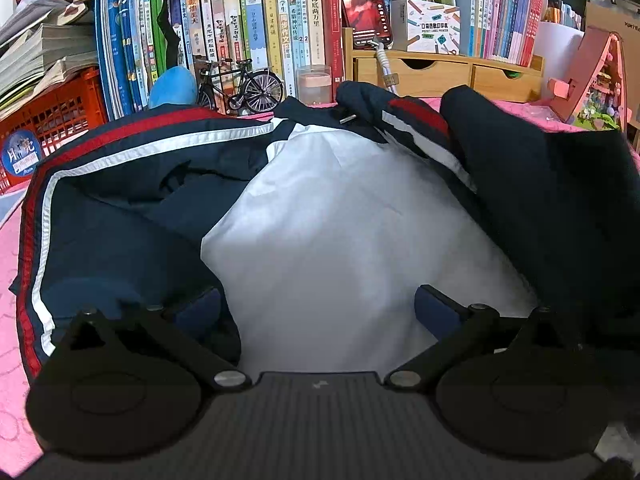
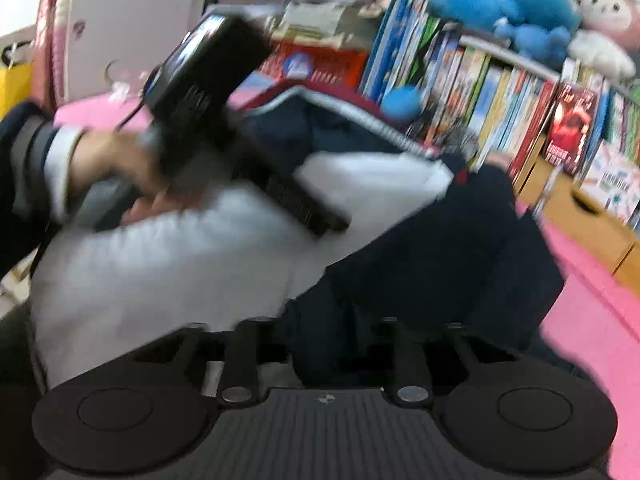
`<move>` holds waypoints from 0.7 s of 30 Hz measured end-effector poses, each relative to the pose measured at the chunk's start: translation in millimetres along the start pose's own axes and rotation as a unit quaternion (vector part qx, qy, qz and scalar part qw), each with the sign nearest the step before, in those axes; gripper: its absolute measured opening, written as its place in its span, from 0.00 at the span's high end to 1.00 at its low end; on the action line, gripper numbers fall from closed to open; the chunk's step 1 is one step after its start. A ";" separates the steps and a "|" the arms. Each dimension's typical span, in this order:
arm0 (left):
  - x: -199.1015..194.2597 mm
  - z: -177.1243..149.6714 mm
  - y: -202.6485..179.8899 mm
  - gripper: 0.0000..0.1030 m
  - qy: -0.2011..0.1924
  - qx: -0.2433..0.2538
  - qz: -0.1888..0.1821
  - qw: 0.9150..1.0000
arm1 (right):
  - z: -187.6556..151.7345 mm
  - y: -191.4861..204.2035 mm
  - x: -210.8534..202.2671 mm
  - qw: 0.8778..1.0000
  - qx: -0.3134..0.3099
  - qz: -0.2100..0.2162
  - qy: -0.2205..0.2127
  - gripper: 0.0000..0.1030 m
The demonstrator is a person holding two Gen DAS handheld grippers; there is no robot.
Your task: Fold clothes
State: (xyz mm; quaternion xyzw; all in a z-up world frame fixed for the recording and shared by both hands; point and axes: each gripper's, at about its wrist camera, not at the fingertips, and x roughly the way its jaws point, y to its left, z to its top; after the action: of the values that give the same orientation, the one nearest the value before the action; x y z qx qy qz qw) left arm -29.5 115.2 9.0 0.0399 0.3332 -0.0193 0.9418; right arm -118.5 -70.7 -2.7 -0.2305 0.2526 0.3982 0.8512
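The left gripper (image 1: 320,308) tilts down, wide open and empty, over the jacket (image 1: 340,220); the right gripper's (image 2: 324,344) grip is too blurry to tell.

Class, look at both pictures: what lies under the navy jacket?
A pink cloth shows around the jacket. What lies directly beneath cannot be seen, since the jacket covers it.

Jacket (image 1: 132,216): smooth, faintly shiny navy cloth, white matt lining. Drawers (image 1: 440,74): pale wood. Crate (image 1: 52,120): red plastic.

A pink-covered worktop (image 1: 10,264) carries the jacket (image 1: 120,216) (navy, white lining up), toy bicycle (image 1: 244,88) and wooden drawers (image 1: 440,74).
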 end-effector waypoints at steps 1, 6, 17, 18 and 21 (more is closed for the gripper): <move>0.0 -0.1 0.8 0.00 0.000 -0.001 -0.001 1.000 | -3.7 -2.2 -5.1 1.000 0.005 0.008 0.000 0.35; 0.0 -0.2 2.1 0.00 0.001 -0.003 -0.004 1.000 | 6.1 -40.9 -51.1 0.992 0.083 0.046 -0.086 0.06; 0.3 -0.8 4.3 0.00 0.001 -0.005 -0.003 1.000 | 46.3 -107.9 68.7 0.980 0.164 -0.101 0.059 0.39; 0.3 -0.8 4.0 0.00 0.001 -0.006 -0.002 1.000 | 43.3 -113.1 70.5 0.977 0.183 -0.092 0.064 0.45; 0.6 -0.6 4.0 0.00 0.002 -0.006 -0.003 1.000 | 38.9 -136.7 41.6 0.966 0.227 -0.118 0.036 0.85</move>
State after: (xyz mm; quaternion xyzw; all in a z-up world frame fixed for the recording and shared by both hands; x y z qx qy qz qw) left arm -29.2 119.2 8.4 0.0330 0.3349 -0.0196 0.9415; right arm 22.7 -103.1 27.7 -0.0740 0.3375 0.2184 0.9126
